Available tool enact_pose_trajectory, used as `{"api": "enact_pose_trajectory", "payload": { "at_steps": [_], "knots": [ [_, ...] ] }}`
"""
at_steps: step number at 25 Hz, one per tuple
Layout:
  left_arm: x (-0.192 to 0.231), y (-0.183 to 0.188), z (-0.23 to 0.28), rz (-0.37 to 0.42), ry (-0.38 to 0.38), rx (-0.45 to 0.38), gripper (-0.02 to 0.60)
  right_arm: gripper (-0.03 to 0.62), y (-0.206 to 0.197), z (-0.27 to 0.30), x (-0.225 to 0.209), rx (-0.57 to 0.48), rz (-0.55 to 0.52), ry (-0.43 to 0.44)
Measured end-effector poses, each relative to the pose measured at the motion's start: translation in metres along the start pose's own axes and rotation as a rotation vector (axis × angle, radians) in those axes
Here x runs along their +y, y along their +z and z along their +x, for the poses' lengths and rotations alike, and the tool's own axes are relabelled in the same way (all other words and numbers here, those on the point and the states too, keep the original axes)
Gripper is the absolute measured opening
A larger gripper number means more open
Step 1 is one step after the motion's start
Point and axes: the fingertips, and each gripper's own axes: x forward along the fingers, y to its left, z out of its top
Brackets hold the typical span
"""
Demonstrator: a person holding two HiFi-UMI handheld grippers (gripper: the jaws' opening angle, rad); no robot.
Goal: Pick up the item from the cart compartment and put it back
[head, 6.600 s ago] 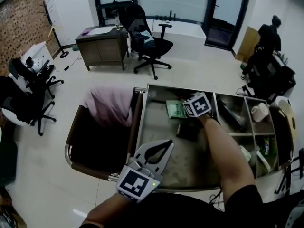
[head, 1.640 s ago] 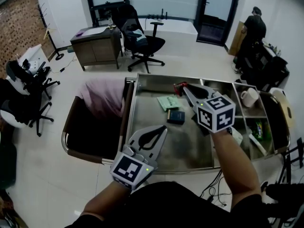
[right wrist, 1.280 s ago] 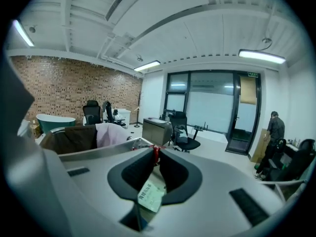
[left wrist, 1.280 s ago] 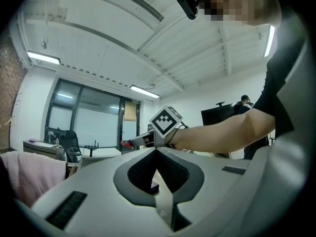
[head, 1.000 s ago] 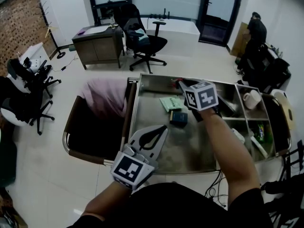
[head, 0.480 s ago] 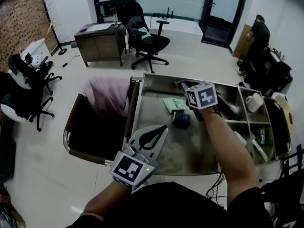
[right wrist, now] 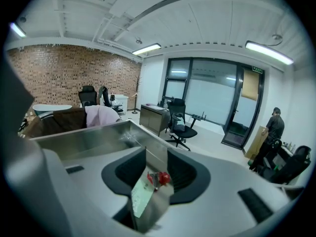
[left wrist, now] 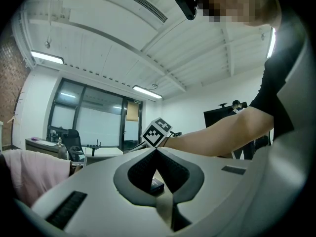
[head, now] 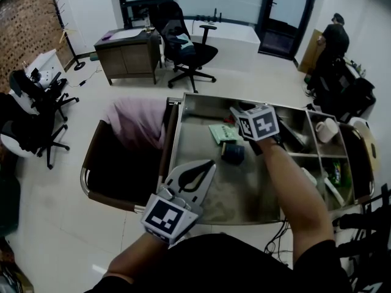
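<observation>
A small red item (right wrist: 159,178) lies on the steel floor of the cart's large compartment (head: 201,170), close to the far wall and next to a green packet (head: 221,133). My right gripper (head: 235,112) reaches down toward that far wall. Its jaws have just been opening, and in the right gripper view (right wrist: 157,153) they stand apart with the red item just beyond them, untouched. A dark box (head: 233,153) sits mid-compartment and shows again past the left jaws (left wrist: 157,185). My left gripper (head: 209,163) hovers level at the cart's near left edge, shut and holding nothing.
Small compartments on the cart's right hold a white mug (head: 330,129), green packets (head: 339,174) and a dark object (head: 294,137). A brown chair with a pink cloth (head: 139,126) stands against the cart's left side. Office chairs and a desk (head: 127,55) stand farther back.
The right gripper sank toward the compartment's far wall with the red item in it, then its jaws opened and the item now rests on the cart floor. The left gripper stayed put.
</observation>
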Motion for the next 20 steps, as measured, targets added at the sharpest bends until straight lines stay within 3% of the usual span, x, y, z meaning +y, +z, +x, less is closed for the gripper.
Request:
{"api": "enact_pose_trajectory", "payload": {
  "at_steps": [8, 9, 10, 20],
  "knots": [
    [-0.004, 0.0, -0.001, 0.0, -0.004, -0.004, 0.0, 0.16, -0.001, -0.005, 0.004, 0.004, -0.006, 0.004],
    [-0.004, 0.0, -0.001, 0.001, -0.004, -0.004, 0.0, 0.127, -0.002, -0.005, 0.005, 0.007, 0.0, 0.007],
    [-0.004, 0.001, -0.002, 0.001, -0.004, -0.004, 0.0, 0.018, -0.003, -0.006, 0.006, 0.012, 0.007, 0.014],
    [-0.01, 0.003, -0.004, 0.004, -0.005, -0.008, 0.0, 0.018, -0.004, -0.023, 0.013, 0.002, 0.026, 0.027]
  ]
}}
